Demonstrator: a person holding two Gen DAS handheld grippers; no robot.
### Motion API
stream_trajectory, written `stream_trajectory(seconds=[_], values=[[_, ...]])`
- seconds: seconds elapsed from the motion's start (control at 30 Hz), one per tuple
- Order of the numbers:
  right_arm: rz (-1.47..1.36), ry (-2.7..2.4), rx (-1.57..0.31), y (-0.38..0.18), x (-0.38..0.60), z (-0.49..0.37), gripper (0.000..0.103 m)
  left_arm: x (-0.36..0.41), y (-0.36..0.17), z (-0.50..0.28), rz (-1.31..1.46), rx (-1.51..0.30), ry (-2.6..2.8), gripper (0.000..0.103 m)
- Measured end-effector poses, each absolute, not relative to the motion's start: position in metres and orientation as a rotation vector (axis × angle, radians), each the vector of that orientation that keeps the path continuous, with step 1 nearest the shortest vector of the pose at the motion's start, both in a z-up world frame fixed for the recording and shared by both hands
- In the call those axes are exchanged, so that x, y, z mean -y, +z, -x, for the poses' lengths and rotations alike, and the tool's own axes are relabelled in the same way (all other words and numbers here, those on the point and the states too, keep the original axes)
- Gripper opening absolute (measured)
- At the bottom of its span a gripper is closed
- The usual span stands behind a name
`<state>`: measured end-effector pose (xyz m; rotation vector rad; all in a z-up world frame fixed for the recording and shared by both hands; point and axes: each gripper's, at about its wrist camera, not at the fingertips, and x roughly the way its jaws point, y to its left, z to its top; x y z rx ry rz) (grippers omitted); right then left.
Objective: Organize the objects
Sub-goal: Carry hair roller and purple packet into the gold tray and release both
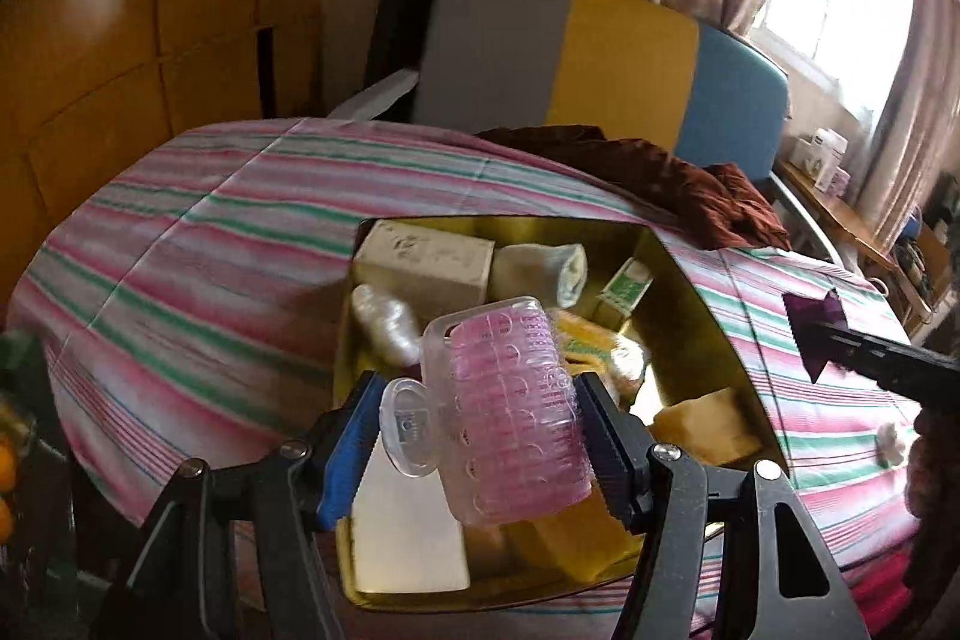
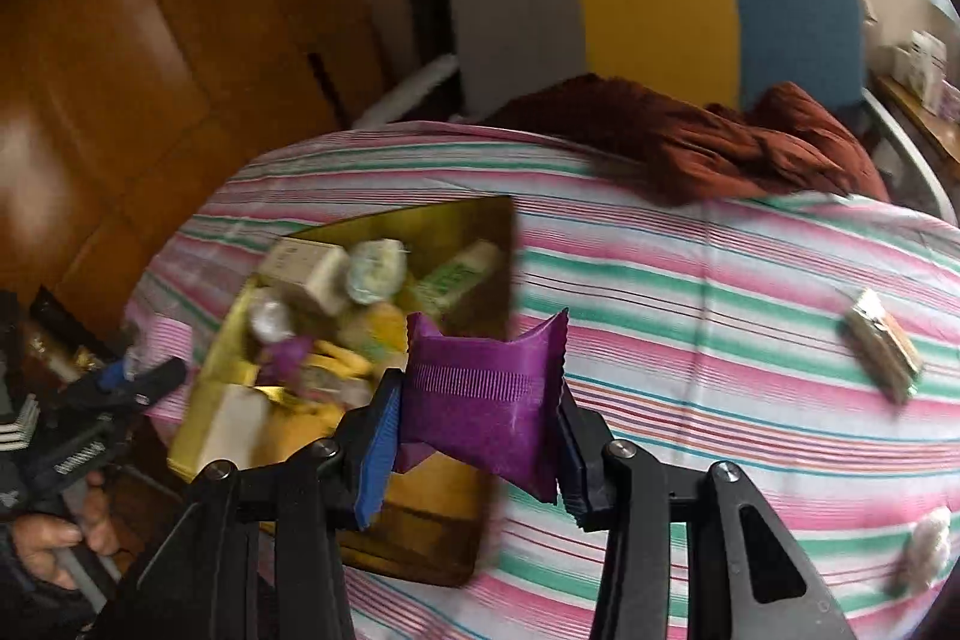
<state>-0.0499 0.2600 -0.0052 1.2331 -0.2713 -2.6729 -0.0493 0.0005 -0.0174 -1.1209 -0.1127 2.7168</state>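
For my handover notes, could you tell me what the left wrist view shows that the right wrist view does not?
Only the left wrist view shows the left gripper shut on the pink-filled clear case. Only the right wrist view shows the small flat packet lying on the striped cloth. Both show the gold box of items, the brown garment, and the right gripper holding the purple packet.
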Motion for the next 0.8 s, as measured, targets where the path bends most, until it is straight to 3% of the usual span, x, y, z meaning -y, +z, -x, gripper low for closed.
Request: stream_trajectory(seconds=[0.17, 0.3, 0.8], values=[[-1.246, -2.630, 0.246, -0.007, -0.232, 0.068, 0.045, 0.002, -0.028, 0.054, 1.164, 0.114, 2.710, 0.065], [-1.262, -2.658, 0.224, -0.008, -0.220, 0.084, 0.052, 0.001, -0.030, 0.055, 1.177, 0.124, 2.715, 0.066], [-1.313, -2.650, 0.279, -0.021, -0.212, 0.069, 0.052, -0.008, -0.016, 0.048, 1.104, 0.075, 2.733, 0.071]])
